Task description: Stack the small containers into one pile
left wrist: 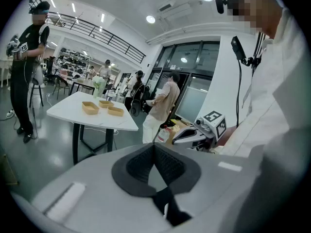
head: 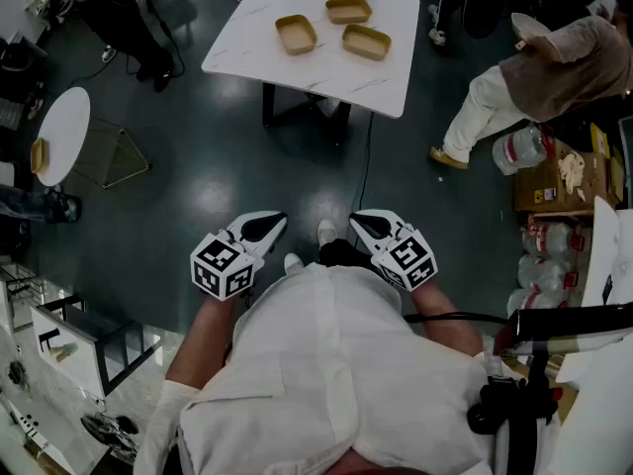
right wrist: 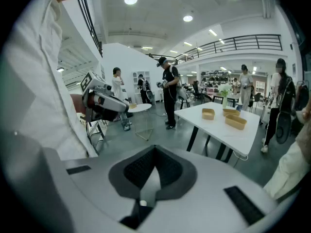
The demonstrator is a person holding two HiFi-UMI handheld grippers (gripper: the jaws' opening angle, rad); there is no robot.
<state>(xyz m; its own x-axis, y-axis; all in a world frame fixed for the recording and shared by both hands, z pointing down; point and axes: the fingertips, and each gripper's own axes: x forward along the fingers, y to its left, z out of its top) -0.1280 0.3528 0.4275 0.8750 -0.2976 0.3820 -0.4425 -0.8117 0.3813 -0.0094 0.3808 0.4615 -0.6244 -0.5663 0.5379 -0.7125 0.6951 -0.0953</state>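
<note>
The white counter [head: 297, 62] stood well ahead across the dark floor [head: 198, 196], and its three small containers [head: 296, 34] lay apart, none nested. The step in hand seemed to be the approach: come up square to the counter's near edge, then unclench. The left tool [head: 269, 226] and right tool [head: 364, 224] were both clenched on nothing, close to the body. A bystander [head: 554, 67] stood near the counter's right, and a cable [head: 366, 166] trailed below it.
</note>
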